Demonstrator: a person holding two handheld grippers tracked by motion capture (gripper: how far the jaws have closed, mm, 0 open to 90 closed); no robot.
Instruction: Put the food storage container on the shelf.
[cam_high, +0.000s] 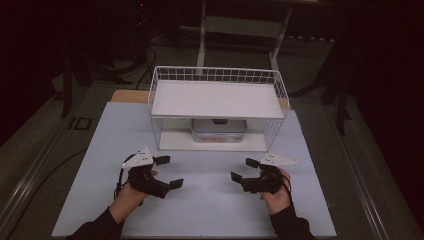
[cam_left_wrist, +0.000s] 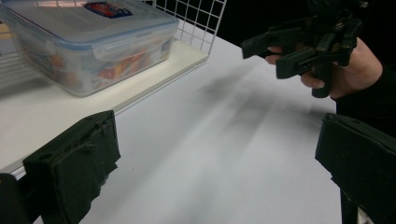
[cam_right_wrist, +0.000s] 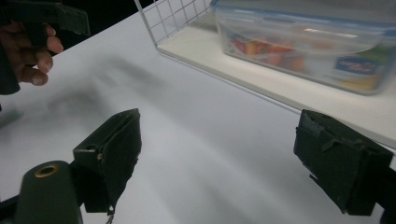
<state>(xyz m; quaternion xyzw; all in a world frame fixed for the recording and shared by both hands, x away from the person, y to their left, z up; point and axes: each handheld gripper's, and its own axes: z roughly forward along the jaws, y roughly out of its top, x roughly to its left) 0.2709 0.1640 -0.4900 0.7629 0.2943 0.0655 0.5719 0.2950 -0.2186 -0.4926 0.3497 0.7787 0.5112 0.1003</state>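
Note:
A clear food box with a blue-rimmed lid (cam_high: 218, 131) stands on the bottom shelf of a white wire rack (cam_high: 217, 98). In the left gripper view the box (cam_left_wrist: 88, 42) shows coloured contents, and it sits at the upper right (cam_right_wrist: 303, 46) of the right gripper view. My left gripper (cam_high: 169, 172) rests low over the white tabletop, in front of the rack's left end, open with nothing between its pads (cam_left_wrist: 74, 163). My right gripper (cam_high: 243, 169) hovers in front of the rack's right end, jaws wide apart and empty (cam_right_wrist: 224, 158). The two grippers point toward each other.
The white board (cam_high: 200, 210) covers the table, with bare room between the hands and the rack. The rack's upper shelf has a wire rail (cam_high: 215, 75) around it. The dark floor and a table frame (cam_high: 202, 30) lie beyond the far edge.

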